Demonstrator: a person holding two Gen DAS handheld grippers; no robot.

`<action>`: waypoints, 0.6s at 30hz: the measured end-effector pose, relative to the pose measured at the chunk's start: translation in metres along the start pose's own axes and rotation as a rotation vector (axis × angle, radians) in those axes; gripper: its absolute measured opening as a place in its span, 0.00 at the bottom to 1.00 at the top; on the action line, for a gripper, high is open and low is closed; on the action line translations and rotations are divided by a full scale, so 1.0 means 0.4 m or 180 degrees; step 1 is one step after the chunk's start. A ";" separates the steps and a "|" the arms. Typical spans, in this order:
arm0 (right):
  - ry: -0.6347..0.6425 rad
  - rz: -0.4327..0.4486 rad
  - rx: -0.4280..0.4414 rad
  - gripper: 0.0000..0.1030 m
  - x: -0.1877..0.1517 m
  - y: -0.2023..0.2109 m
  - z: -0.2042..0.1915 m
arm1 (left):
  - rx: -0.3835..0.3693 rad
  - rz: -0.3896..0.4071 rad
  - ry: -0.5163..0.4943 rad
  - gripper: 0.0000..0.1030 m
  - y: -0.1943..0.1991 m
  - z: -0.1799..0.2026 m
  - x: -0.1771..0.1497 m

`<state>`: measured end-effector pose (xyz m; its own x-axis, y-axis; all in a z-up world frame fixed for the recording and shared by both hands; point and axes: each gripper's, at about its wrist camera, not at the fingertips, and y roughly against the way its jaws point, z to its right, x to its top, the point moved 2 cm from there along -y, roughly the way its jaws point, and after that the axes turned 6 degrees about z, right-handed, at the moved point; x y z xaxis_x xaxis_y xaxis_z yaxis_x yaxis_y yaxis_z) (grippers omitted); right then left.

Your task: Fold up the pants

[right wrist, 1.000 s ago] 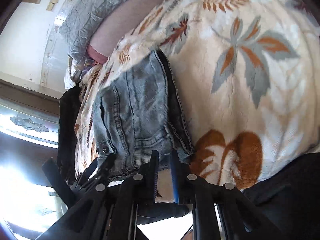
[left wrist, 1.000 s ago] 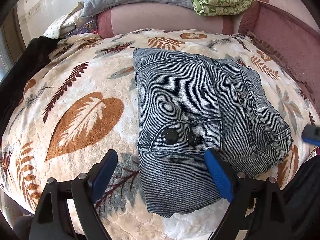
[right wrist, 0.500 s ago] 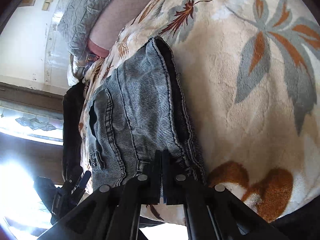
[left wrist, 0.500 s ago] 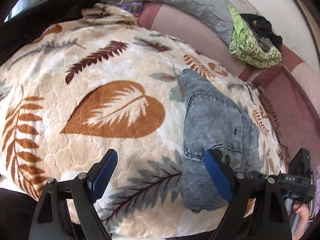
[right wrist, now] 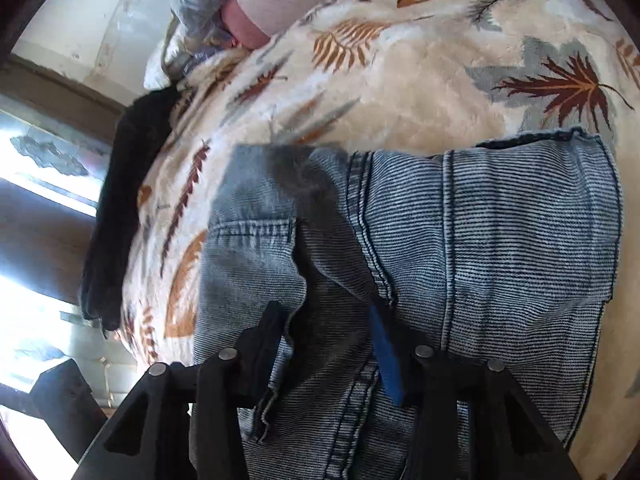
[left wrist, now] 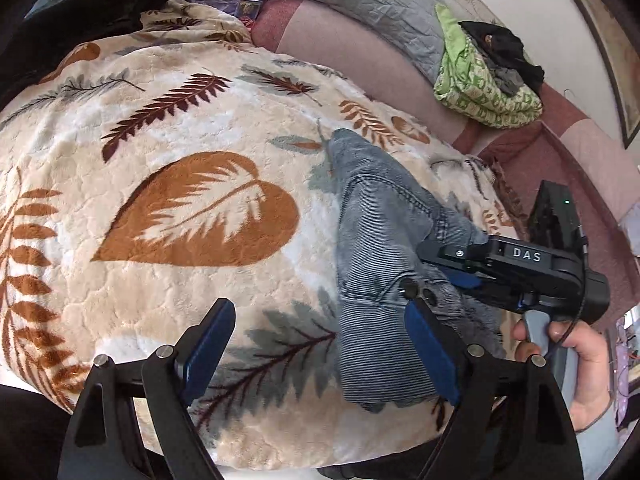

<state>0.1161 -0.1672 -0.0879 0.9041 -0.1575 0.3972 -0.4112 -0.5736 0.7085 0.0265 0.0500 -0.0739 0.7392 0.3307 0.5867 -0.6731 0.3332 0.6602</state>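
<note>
Folded denim pants (left wrist: pixel 384 248) lie on a leaf-print blanket (left wrist: pixel 168 208) while both hand-held grippers hang over them.

In the left wrist view, the left gripper (left wrist: pixel 316 344) stands wide with nothing between its blue pads; one pad hangs over the blanket, the other over the pants' near edge by two dark buttons (left wrist: pixel 418 292). The right gripper (left wrist: pixel 460 276), held by a person's hand (left wrist: pixel 576 356), reaches in from the right above the denim. A grey quilt (left wrist: pixel 360 4) and a green patterned cloth (left wrist: pixel 480 92) lie behind. In the right wrist view, the right gripper (right wrist: pixel 332 344) has just been opening; its jaws stand partly apart astride a raised fold of the pants (right wrist: pixel 500 248), and whether the pads press it cannot be told.
</note>
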 end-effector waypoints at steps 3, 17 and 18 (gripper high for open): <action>-0.0073 -0.0093 0.0085 0.45 0.002 0.010 0.012 | -0.0161 -0.0201 -0.0012 0.84 -0.056 0.036 -0.004; 0.1606 -0.0562 -0.1118 0.69 0.259 -0.138 -0.337 | -0.0052 -0.0273 -0.0525 0.84 -0.125 0.107 -0.053; 0.1719 -0.0704 -0.1242 0.69 0.262 -0.183 -0.351 | -0.0055 -0.0270 -0.0538 0.84 -0.126 0.107 -0.052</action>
<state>0.2244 -0.0287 -0.0162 0.8287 0.4090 0.3821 -0.3273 -0.1998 0.9236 0.0460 -0.0114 -0.0992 0.7856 0.1481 0.6008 -0.6075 0.3691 0.7033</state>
